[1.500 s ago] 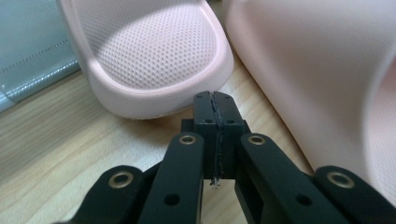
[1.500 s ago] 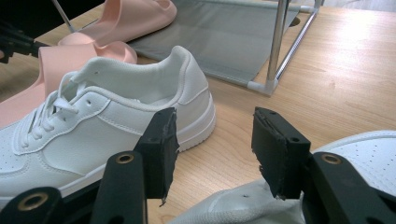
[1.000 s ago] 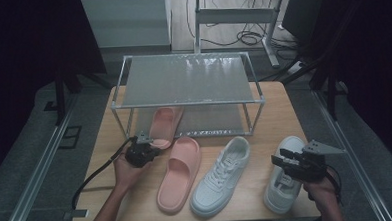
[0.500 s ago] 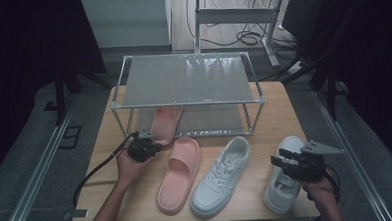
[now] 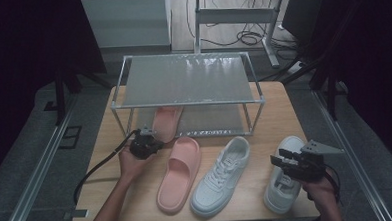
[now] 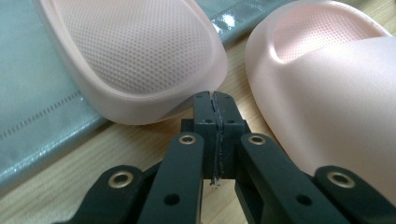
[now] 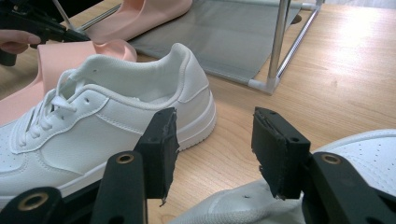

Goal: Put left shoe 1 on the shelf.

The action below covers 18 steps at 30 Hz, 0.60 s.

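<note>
Pink slipper [image 5: 164,121] lies half under the rack [image 5: 187,81], long axis running away from us; our left gripper [image 5: 146,141] sits at its heel. In the left gripper view, jaws are pressed together, empty, touching the heel rim [image 6: 140,109]. In the right gripper view, jaws gape above the sneaker [image 7: 243,207].

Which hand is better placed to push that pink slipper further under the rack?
Left. Its tool, jaws shut, sits at the slipper's heel by the rack; the right tool hangs open over a sneaker.
</note>
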### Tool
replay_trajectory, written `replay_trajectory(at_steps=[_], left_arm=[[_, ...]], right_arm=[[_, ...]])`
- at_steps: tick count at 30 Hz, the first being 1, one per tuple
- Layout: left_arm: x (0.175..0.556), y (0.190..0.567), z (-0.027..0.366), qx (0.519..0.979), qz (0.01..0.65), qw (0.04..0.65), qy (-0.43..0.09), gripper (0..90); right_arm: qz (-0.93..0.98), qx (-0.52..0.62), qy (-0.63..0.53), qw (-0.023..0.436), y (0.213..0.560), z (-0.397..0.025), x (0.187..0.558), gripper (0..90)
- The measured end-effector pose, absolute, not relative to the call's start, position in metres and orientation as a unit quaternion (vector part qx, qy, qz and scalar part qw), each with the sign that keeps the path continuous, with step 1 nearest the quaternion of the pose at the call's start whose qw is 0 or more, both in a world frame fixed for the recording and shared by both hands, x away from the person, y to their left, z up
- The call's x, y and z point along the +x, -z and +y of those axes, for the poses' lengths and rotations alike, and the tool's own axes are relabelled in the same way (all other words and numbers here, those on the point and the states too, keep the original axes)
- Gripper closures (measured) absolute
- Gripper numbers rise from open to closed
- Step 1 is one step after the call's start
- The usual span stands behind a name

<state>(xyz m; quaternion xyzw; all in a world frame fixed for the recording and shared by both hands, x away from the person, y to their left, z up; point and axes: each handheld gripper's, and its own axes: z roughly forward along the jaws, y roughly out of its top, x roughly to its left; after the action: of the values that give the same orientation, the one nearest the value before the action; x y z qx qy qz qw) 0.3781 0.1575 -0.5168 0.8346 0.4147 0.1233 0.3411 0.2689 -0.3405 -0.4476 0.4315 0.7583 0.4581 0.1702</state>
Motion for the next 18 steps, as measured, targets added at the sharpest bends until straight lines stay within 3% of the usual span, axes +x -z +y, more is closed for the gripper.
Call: replay_trajectory(at_steps=[18], left_arm=[[0.397,0.519,0.137,0.835,0.417,0.336,-0.124,89.6]], right_arm=[[0.755,0.433,-0.46,0.173,0.446,-0.343,0.268,50.7]])
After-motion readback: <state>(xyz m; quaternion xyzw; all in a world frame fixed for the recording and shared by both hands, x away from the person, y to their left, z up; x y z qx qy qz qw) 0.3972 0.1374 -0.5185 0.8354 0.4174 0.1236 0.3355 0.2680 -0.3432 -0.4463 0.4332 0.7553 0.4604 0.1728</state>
